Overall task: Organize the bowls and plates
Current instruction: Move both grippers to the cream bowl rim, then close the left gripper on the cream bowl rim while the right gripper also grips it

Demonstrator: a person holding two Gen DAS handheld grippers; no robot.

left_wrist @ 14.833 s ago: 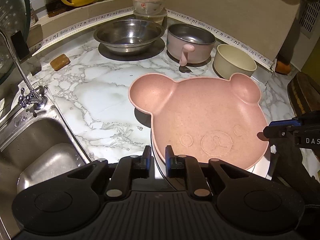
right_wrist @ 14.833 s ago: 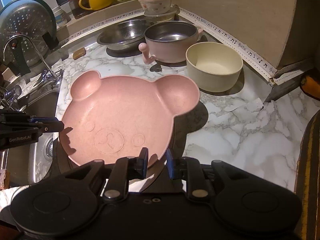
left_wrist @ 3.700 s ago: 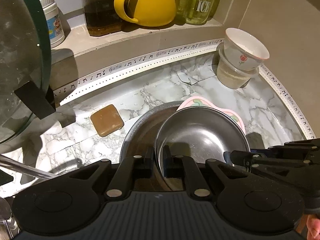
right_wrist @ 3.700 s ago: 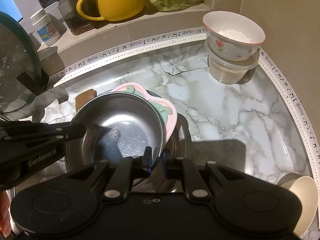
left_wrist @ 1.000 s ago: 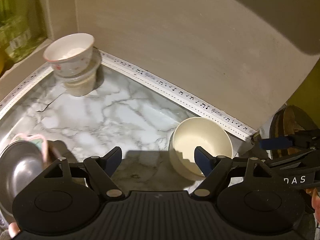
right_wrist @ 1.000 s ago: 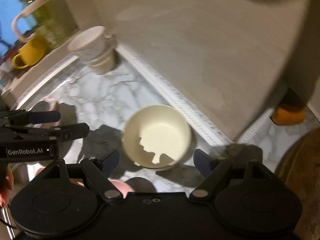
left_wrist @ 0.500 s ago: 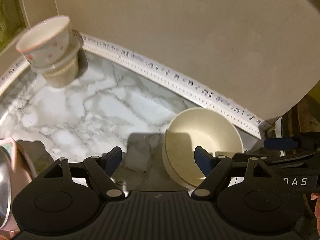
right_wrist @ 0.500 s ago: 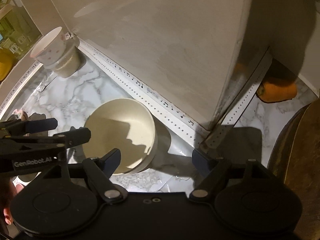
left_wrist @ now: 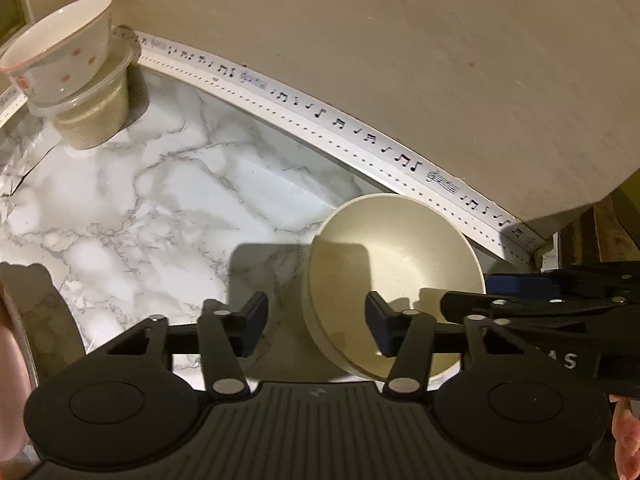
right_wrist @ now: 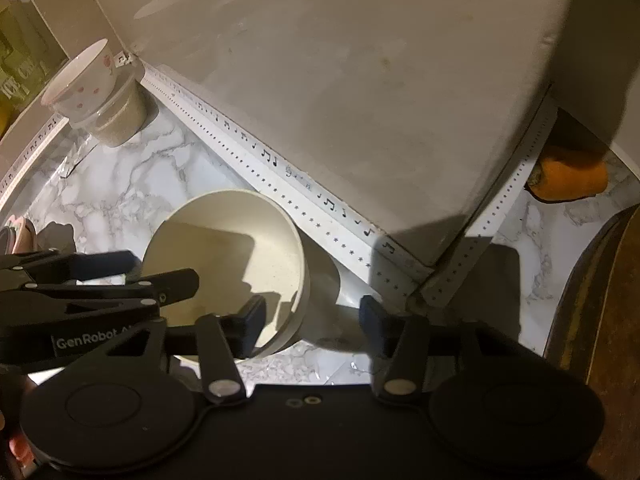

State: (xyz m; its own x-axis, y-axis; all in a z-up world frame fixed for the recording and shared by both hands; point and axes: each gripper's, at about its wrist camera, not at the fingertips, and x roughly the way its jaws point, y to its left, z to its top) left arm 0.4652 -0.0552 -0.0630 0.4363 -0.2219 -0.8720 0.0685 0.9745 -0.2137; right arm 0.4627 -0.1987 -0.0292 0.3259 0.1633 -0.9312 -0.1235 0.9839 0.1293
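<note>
Cream bowl (left_wrist: 400, 256) sits on the marble worktop (left_wrist: 168, 184), near the white strip printed with music notes (left_wrist: 340, 124) along the beige wall (left_wrist: 360, 40). Left gripper (left_wrist: 316, 320) has its fingers wide apart, straddling the bowl's left rim: 1 finger inside the bowl, the other outside over the worktop; not clamped on anything. Right gripper (right_wrist: 310, 318) also wide apart, straddling the opposite rim of the bowl (right_wrist: 224, 248), 1 finger inside, 1 outside; nothing held. Each gripper shows at the edge of the other's view, right gripper (left_wrist: 540, 296), left gripper (right_wrist: 100, 280). Far corner: white cup with red dots (left_wrist: 60, 56) stacked in a clear tub (left_wrist: 96, 116), well apart from the bowl. Pink rim (right_wrist: 20, 232) at the left edge. Orange object (right_wrist: 568, 178) around the wall corner; can't tell what it is.
</note>
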